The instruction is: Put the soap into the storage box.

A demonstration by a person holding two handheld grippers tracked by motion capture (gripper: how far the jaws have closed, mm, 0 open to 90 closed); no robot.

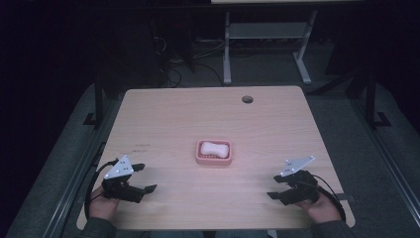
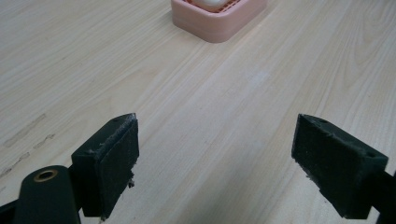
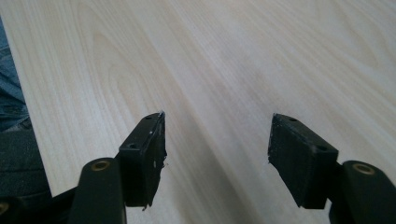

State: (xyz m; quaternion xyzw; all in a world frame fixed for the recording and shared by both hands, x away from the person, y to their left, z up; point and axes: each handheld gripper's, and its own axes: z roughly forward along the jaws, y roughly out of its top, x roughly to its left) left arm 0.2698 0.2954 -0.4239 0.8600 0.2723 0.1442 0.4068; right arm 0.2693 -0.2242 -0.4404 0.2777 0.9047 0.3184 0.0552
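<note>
Hands and forearms come in at the bottom edge of the high view, each holding a set of tongs low over the near part of the bench [image 1: 163,114]. Left tongs [image 1: 146,177] sit near the left front corner, jaws spread and pointing inward; right tongs [image 1: 275,187] mirror them near the right front corner, likewise spread with nothing between. Well apart from both, at mid-bench, a pink soap dish [image 1: 214,159] holds a pale bar of soap [image 1: 214,148]. A small round hole [image 1: 247,99] marks the bench's far edge.

From the left gripper view, the left tongs [image 2: 215,140] stand released, bare wood showing in the wide gap. Ahead at the top of the frame is a corner of the soap dish [image 2: 219,23], with a sliver of the soap [image 2: 214,3] above its ribbed insert.

From the right gripper view, the right tongs [image 3: 217,140] are also released and empty, looking along plain bench grain; at the left edge there seems to be blue cloth [image 3: 8,93], probably the person's clothing, though too little of it shows to be sure.

By my judgement the work has barely started: nothing is grasped, the soap lies undisturbed in its dish, and the whole approach, grasp and handling remain ahead.
</note>
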